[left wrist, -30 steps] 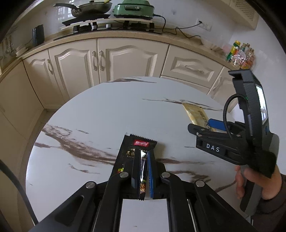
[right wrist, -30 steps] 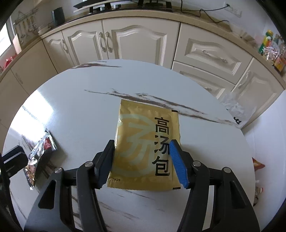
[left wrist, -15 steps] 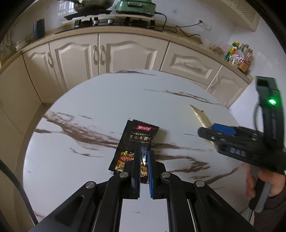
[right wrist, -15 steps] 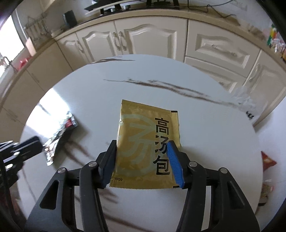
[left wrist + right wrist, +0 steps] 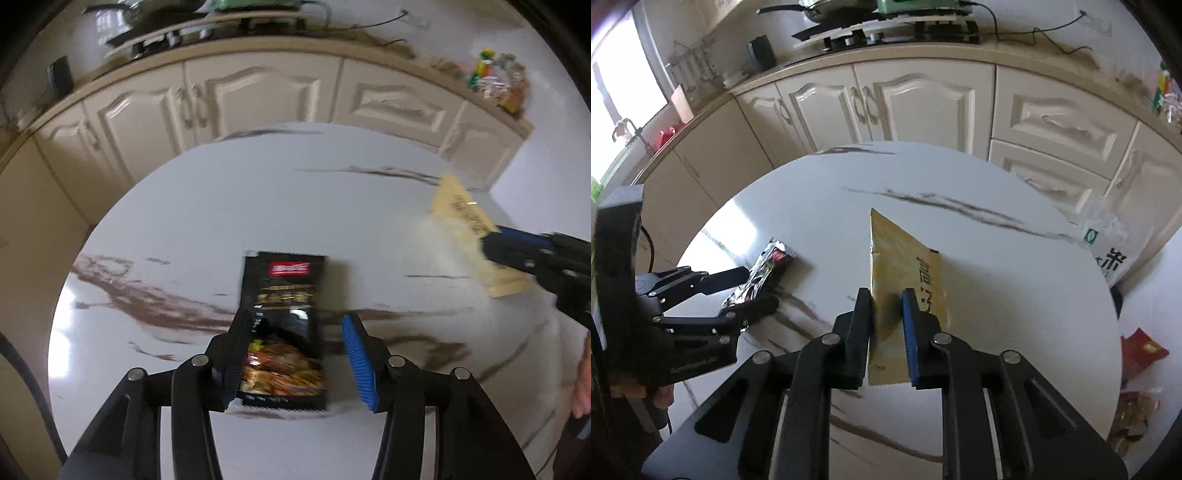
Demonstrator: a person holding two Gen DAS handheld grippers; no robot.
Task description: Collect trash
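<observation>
Right wrist view shows the right gripper [image 5: 886, 317] with its jaws pinching the gold sachet [image 5: 905, 266] near its lower edge, the packet creased and tilted up off the bench [image 5: 1015, 295]; left wrist view shows the left gripper [image 5: 295, 354] with its jaws spread wide around the black snack wrapper [image 5: 284, 325], which lies flat on the marble-patterned top, closer to the left jaw than to the blue one. To do this step well, I judge the right grip should stay firm, since thin foil slips easily, and the sachet should travel toward the bag without dragging; the left jaws look better centred on the wrapper before closing, low enough to catch the film and not just skim it. Blur in the left view hides the wrapper's print. A white plastic bag [image 5: 1108, 251] hangs at the far right edge of the round bench, a likely place for the trash; red and gold wrappers [image 5: 1137, 350] lie on the floor beyond it. Cream cabinets [image 5: 923, 99] curve behind, with a hob and pan [image 5: 827, 9] on the counter.
</observation>
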